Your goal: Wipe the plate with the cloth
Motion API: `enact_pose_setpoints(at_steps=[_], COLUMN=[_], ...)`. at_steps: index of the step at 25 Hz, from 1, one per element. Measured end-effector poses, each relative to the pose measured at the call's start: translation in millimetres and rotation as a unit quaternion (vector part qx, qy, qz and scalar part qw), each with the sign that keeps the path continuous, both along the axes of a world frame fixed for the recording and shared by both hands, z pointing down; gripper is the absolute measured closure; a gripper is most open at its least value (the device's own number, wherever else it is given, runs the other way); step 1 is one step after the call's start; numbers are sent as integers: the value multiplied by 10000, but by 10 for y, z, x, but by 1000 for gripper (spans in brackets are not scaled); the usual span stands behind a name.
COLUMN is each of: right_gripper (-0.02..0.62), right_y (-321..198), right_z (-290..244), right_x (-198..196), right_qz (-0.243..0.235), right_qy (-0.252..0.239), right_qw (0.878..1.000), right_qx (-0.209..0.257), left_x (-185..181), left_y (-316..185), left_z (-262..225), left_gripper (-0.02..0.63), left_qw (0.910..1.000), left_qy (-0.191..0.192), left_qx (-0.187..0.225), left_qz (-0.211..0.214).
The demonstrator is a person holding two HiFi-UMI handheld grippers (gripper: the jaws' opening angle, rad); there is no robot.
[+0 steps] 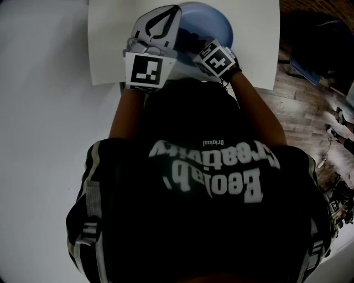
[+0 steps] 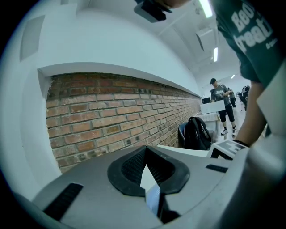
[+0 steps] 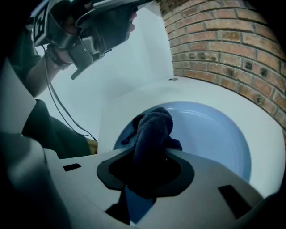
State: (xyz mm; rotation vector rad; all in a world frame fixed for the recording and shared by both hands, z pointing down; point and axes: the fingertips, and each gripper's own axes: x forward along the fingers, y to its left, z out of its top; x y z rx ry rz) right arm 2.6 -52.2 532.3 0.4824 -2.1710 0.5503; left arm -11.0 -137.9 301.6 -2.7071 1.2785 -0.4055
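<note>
A pale blue plate (image 1: 213,22) (image 3: 210,134) lies flat on a white mat (image 1: 254,44). My right gripper (image 3: 149,154) (image 1: 202,47) is shut on a dark blue cloth (image 3: 152,129), and the bunched cloth rests on the plate's near left part. My left gripper (image 1: 168,16) (image 2: 145,154) hovers over the plate's left rim, raised and pointing towards the brick wall. Its jaws meet at the tips with nothing gripped. Through the gap behind the tips, a sliver of the plate (image 2: 153,199) shows. From the right gripper view, the left gripper (image 3: 107,18) hangs above at the upper left.
A brick wall (image 2: 111,112) runs behind the table. A dark backpack (image 2: 196,132) sits on a chair to the right, and a person (image 2: 221,103) stands far back. Wooden floor (image 1: 310,105) with clutter lies right of the table. A thin cable (image 3: 67,116) hangs from the left gripper.
</note>
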Motion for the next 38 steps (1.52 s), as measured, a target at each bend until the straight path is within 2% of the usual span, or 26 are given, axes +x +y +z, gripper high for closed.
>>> enact_pose_setpoints(at_steps=[3,7,15,19,23,25,32,35,38], right_gripper=[488,486,486,486,486,487,486,486,486], right_y=[123,257,349,211,67,-27,-279,-410,-555], right_z=[-13,-2,12,10,25,23,41,68,90], right_x=[35,121,353,567,779,845,1006,1030,1018], right_qz=[-96,-183,-136,79,513,722,1130,1256,1320], right_qy=[91,202,517,804,950,1027,1237,1314,1312], right_qw=[9997,9991,9983,9967,9942,9920,9856,9828,9819], right_qx=[-196,-338,-222,-30,27,106,246,312,349], left_x=[63,136,245,288,287,247,156,58,-24], left_y=[9,46,71,65,55,46,11,-15,-54], left_z=[-27,-19,-27,-67,-77,-57,-51,-8,37], left_gripper=[604,604,604,604,604,603,604,604,604], left_qw=[9998,9998,9995,9994,9994,9996,9998,9998,10000], left_qy=[-130,-72,-48,-59,72,21,12,-115,20], left_qx=[62,21,80,115,86,67,33,28,-67], left_qz=[100,176,307,332,316,280,187,145,48])
